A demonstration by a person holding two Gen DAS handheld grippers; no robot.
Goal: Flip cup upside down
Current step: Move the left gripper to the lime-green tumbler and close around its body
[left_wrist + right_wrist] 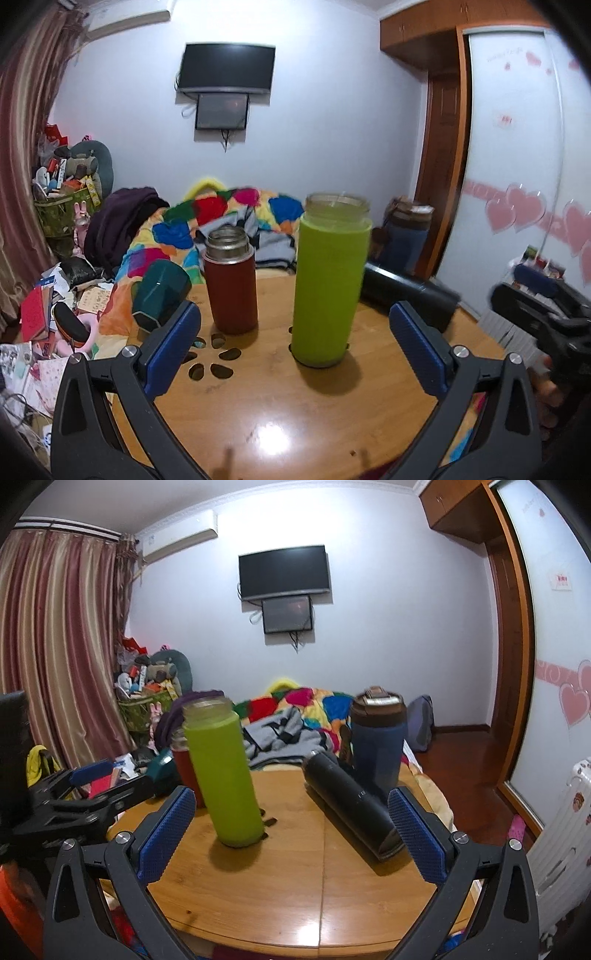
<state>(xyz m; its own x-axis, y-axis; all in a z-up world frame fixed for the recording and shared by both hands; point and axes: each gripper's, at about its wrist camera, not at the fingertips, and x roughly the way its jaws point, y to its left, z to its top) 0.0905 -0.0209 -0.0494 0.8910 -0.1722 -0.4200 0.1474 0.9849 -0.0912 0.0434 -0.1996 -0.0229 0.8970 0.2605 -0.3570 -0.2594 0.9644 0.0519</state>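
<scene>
Green cup [328,280] stands upright, mouth up, near the middle of the round wooden table [258,398], so both the left hand-held gripper [295,350] and right hand-held gripper [291,834] hang spread apart and empty, seemingly ready for a side grasp.

tv [226,68] on wall, quilt [236,210] behind wooden table [258,406].

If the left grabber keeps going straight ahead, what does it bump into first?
Probably the green bottle. It stands upright between the open left gripper's fingers, slightly right of centre. The red flask sits further left; depth is hard to judge.
</scene>
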